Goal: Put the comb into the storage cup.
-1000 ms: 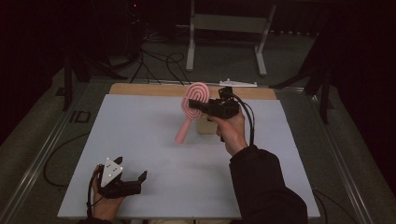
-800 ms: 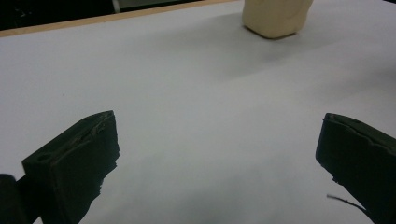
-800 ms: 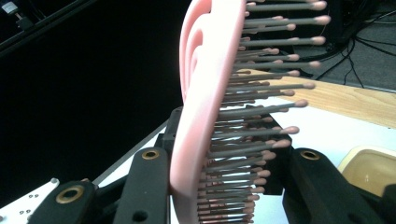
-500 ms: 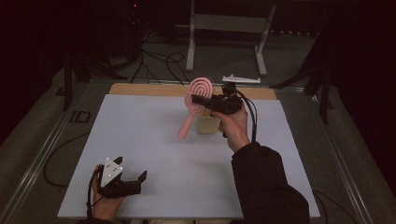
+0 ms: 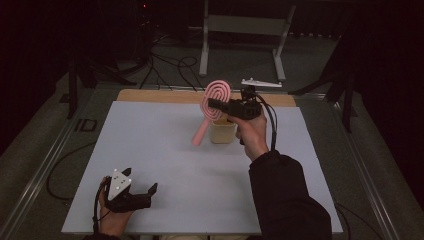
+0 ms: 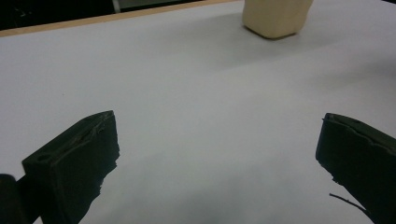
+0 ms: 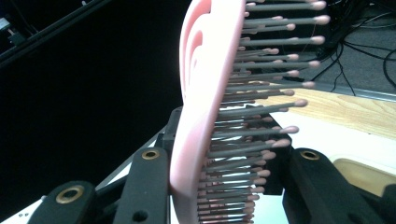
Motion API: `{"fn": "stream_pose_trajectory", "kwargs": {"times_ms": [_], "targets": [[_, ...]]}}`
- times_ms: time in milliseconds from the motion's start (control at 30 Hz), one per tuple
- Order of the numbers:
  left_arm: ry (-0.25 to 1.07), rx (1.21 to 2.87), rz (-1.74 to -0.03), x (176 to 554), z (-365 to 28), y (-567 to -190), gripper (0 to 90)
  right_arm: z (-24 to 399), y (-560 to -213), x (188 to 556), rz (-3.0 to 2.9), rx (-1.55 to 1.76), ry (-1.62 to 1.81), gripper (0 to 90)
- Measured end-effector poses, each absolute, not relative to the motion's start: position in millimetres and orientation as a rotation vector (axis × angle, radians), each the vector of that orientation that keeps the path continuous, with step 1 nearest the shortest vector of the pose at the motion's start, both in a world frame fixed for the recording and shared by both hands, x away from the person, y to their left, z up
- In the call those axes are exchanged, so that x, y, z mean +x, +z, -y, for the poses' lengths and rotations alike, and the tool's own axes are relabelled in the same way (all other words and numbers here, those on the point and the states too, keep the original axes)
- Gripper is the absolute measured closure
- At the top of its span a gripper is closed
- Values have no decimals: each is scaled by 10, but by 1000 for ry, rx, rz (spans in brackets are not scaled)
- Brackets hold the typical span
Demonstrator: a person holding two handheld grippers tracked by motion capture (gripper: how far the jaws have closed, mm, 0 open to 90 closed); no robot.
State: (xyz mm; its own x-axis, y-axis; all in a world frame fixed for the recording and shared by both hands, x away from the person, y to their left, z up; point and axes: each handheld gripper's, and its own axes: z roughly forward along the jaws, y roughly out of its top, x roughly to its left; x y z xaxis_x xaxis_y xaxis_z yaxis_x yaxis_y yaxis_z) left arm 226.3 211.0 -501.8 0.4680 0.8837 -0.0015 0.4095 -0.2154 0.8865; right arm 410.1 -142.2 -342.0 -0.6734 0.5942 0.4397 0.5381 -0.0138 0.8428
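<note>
Right tongs (image 5: pixel 216 105) clamped on the pink brush (image 5: pixel 214 102), held in the air, handle slanting down beside the cup (image 5: pixel 223 132). Looks like a carry; next, probably handle into cup. Left tongs (image 5: pixel 142 188) gape, resting on the bench (image 5: pixel 165 150).

My left hand (image 5: pixel 112 220) rests low at the near left, holding the left gripper (image 5: pixel 139 192) level, jaws spread wide apart with nothing between them. My right arm (image 5: pixel 285 200), in a dark sleeve, reaches forward and up. My right hand (image 5: pixel 251 134) holds the right gripper (image 5: pixel 216 105) raised, pointing left, jaws closed on the pink hairbrush (image 5: pixel 214 102).
</note>
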Motion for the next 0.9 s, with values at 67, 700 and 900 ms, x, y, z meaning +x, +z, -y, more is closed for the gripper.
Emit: {"fn": "stream_pose_trajectory", "kwargs": {"times_ms": [67, 700, 900], "targets": [[662, 1814, -1094, 2264, -2111, -5018, 0, 1434, -3418, 4111, -2164, 1253, 1821, 637], [663, 1809, -1096, 2264, -2112, -5018, 0, 1513, -3331, 4213, -2104, 1283, 1820, 636], [662, 1808, -1098, 2265, -2109, -5020, 0, 1537, -3323, 4246, -2089, 1294, 1816, 637]]}}
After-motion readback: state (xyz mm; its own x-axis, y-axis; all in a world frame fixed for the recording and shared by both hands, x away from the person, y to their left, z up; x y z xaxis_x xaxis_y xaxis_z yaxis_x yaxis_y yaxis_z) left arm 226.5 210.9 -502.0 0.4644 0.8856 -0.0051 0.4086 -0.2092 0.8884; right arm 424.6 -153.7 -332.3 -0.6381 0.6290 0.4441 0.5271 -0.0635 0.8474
